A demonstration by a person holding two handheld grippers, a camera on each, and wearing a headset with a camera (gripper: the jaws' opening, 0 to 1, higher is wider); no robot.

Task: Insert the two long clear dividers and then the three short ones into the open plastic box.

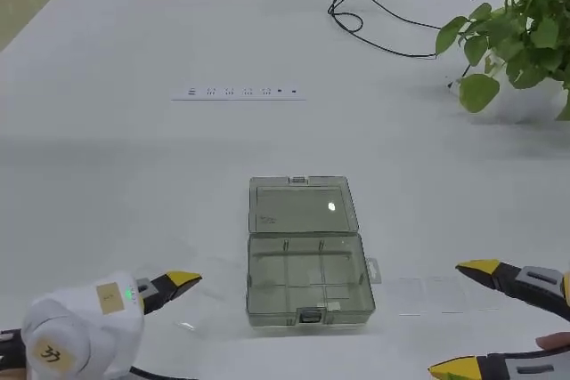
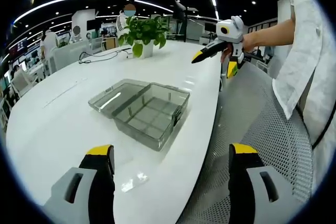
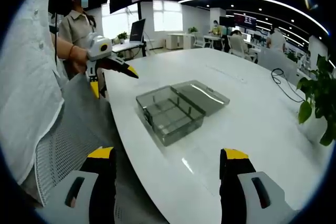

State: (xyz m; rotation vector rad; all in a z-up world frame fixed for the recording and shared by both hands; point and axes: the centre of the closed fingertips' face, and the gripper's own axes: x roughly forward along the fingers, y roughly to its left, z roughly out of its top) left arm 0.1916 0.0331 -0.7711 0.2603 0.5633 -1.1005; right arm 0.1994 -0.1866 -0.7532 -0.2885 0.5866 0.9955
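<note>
Both grippers are empty. Left gripper [image 2: 171, 150]: fingers spread wide, nothing between them. Right gripper [image 3: 168, 156]: same, wide open and bare.

The open plastic box [image 1: 307, 260] sits on the counter [image 1: 134, 149] near your edge, lid laid back behind it. Grid lines show inside; can't tell if they are seated dividers or just slot ribs. A clear divider strip [image 1: 438, 295] lies flat just right of the box, between it and the right gripper. A small clear piece [image 2: 134, 182] lies front-left of the box, near the left gripper.

Handling, my read:
- **Dividers:** thin, light, stiffish, slick and hard to see. They lie flush, so there's no lip to grab.
- **Pickup:** you'll likely need to pinch a long edge, or slide one to the counter edge to get a finger under it.
- **Grip:** take it mid-length so it doesn't swing. Squeeze gently, since it may flex or pop out.
- **Box:** looks light and may skate when you press a divider in, so brace it with the other gripper.

Room: there's open counter on both sides of the box. The plant [image 1: 521, 24] and cable [image 1: 374, 20] are well apart at the far side. The near edge is close, so don't knock strips off it.
</note>
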